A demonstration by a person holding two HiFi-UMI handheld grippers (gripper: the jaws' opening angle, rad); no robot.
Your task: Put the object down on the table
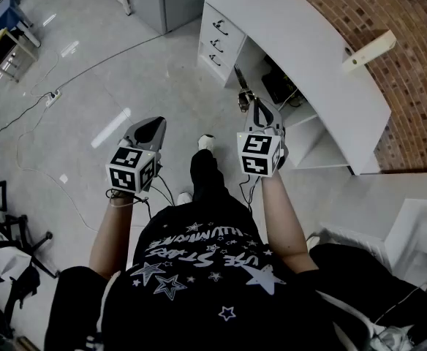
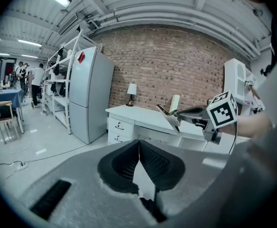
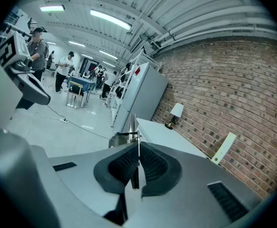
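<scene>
Right tool: we are holding the right tool (image 3: 138, 147) clamped on a thin metal piece (image 3: 130, 126), with the pads pressing on both of its flat sides so that it is sticking out forward past the tips
Left tool: the left tool (image 2: 139, 145) is carrying nothing, its pads are meeting at the tips, and we are holding it off to the side, probably so it isn't getting in the way
Object's place: the metal piece is hanging in the air over the floor, short of the white worktop (image 1: 308, 42) and not yet set down
Why this grip: we are judging that the forward-pointing hold is leaving the free end clear to be lowered onto the worktop first
Hard to make out: we are not managing to tell what kind of utensil it is, since the pads are hiding the gripped part and the head view is showing only a thin sliver
</scene>
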